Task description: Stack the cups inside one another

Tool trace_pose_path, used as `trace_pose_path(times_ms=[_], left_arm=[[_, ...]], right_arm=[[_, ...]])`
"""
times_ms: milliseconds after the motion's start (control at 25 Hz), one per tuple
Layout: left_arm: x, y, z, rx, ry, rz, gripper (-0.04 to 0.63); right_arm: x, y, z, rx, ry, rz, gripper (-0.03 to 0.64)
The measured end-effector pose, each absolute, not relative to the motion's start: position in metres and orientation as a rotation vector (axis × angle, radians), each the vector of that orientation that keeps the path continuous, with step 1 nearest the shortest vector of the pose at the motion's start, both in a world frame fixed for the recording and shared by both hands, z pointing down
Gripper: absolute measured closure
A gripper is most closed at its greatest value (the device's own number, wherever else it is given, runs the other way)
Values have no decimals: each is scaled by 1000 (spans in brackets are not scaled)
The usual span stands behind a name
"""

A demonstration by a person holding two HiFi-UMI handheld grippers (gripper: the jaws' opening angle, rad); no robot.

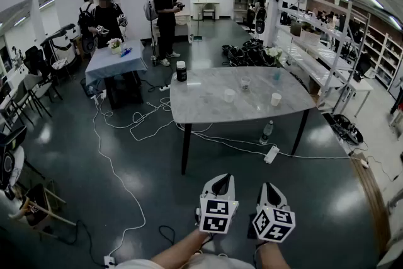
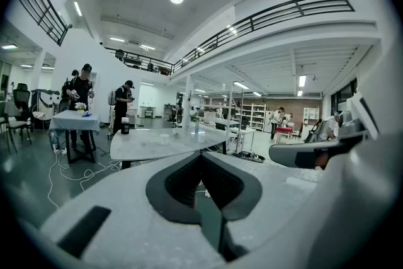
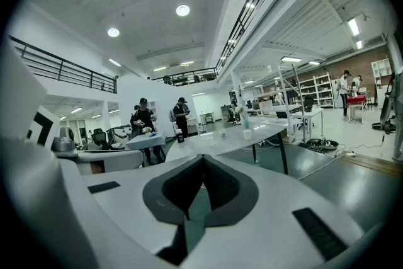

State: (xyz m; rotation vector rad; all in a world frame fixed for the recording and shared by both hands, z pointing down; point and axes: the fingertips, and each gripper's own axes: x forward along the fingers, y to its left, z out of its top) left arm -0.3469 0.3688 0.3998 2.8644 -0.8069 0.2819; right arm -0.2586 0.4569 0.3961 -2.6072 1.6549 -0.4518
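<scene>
Three small cups stand apart on the marble table (image 1: 208, 107): a white cup (image 1: 229, 95), a clear cup (image 1: 245, 82) behind it, and another white cup (image 1: 276, 99) to the right. My left gripper (image 1: 220, 179) and right gripper (image 1: 269, 186) hover side by side over the floor, well short of the table, both shut and empty. In the left gripper view the shut jaws (image 2: 201, 157) point at the table, where a white cup (image 2: 164, 138) shows. In the right gripper view the shut jaws (image 3: 201, 162) also point at it, with a cup (image 3: 247, 133) visible.
A black jar (image 1: 181, 71) and a bluish bottle (image 1: 277, 74) also stand on the table. A water bottle (image 1: 266, 132), a power strip (image 1: 271, 154) and cables (image 1: 141, 123) lie on the floor around its legs. People (image 1: 166, 19) stand behind near a cloth-covered table (image 1: 116, 60).
</scene>
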Motion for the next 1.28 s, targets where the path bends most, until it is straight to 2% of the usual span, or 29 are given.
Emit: trace_pose_path(times_ms=[1280], left_arm=[[-381,338,431,2853,-727,378,600]], right_arm=[[-284,439,417,-2668,1549,-539,609]])
